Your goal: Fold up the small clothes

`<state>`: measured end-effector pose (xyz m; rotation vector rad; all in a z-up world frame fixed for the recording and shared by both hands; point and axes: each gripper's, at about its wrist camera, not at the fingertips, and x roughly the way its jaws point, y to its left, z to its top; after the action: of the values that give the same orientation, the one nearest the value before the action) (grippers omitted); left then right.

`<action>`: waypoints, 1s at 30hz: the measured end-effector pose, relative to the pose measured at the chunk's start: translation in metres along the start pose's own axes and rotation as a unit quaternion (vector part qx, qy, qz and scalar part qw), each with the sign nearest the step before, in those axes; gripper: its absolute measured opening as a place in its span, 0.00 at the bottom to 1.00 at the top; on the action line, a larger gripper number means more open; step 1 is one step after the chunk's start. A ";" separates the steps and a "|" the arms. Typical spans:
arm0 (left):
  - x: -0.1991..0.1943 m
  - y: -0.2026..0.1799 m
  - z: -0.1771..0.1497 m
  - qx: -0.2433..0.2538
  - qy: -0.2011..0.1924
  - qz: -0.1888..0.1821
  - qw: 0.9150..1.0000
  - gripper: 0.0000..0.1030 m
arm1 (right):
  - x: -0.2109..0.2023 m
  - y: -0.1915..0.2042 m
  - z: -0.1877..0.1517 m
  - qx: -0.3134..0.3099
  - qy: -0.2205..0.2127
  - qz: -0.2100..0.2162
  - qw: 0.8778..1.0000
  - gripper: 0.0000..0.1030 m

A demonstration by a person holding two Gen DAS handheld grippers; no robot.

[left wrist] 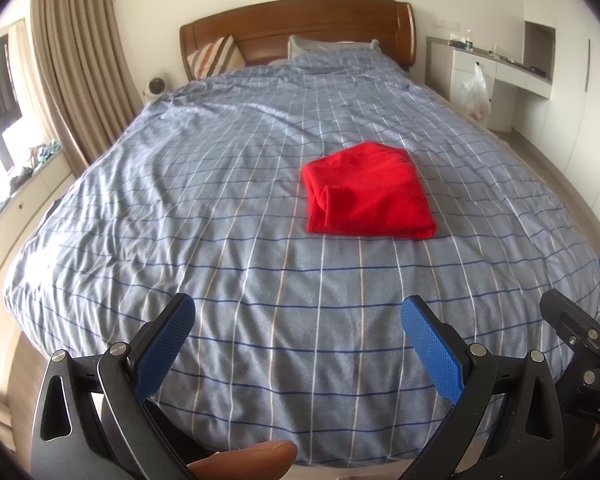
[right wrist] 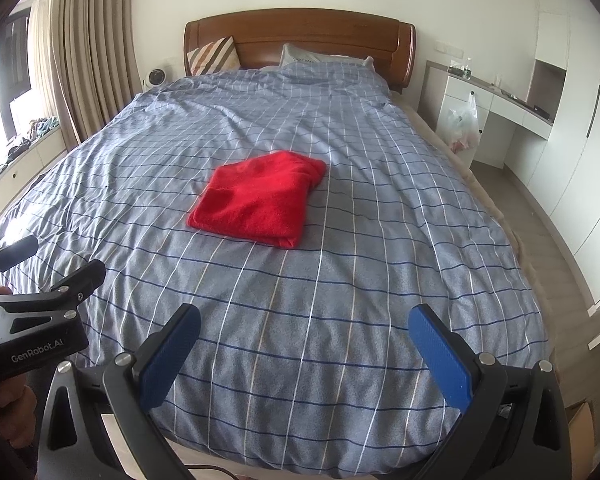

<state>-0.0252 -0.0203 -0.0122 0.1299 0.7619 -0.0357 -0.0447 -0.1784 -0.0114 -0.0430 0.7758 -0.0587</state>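
Two tools wide apart, empty: left tool point(left wrist: 298, 322), right tool point(right wrist: 306, 330)

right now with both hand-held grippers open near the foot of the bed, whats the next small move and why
Probably hold both back rather than reach in. The red garment already lies folded into a compact rectangle on the plaid duvet, apart from both tools. The left hand-held gripper and right hand-held gripper are open and empty. At most, tidy the bunched far corner.

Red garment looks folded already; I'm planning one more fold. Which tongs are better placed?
Roughly equal: left tongs and right tongs are open, short of the red garment, which sits right of left's view.
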 end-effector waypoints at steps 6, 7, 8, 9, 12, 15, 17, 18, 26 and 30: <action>-0.004 -0.001 0.000 -0.002 -0.004 0.002 1.000 1.00 | 0.000 0.001 0.000 0.000 0.000 0.001 1.000 0.99; -0.005 -0.001 0.000 -0.001 -0.005 0.002 1.000 1.00 | 0.000 0.001 0.000 0.000 0.000 0.002 1.000 0.99; -0.005 -0.002 0.000 0.000 -0.006 0.003 1.000 1.00 | 0.000 0.001 0.000 0.000 0.000 0.002 1.000 0.99; -0.006 -0.003 0.001 0.002 -0.007 0.003 1.000 1.00 | 0.000 0.000 0.000 0.001 0.000 0.003 1.000 0.99; -0.008 -0.004 0.001 0.005 -0.010 0.003 1.000 1.00 | 0.000 0.000 0.000 0.001 -0.001 0.004 1.000 0.99; -0.010 -0.005 0.003 0.008 -0.012 -0.003 1.000 1.00 | -0.002 -0.001 0.001 0.003 -0.004 0.009 1.000 0.99; -0.012 -0.005 0.003 0.011 -0.016 -0.002 1.000 1.00 | -0.002 -0.001 0.002 0.005 -0.006 0.014 1.000 0.99; -0.013 -0.006 0.003 0.013 -0.019 0.001 1.000 1.00 | -0.001 -0.001 0.003 0.006 -0.006 0.017 1.000 0.99; -0.011 -0.007 0.004 0.015 -0.016 0.006 1.000 1.00 | 0.001 -0.001 0.003 0.006 -0.004 0.023 1.000 0.99; -0.009 -0.006 0.004 0.015 -0.014 0.007 1.000 1.00 | 0.001 0.000 0.004 0.004 -0.004 0.027 1.000 0.99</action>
<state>-0.0293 -0.0271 -0.0035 0.1622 0.7331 -0.0350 -0.0407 -0.1784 -0.0093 -0.0146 0.7676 -0.0110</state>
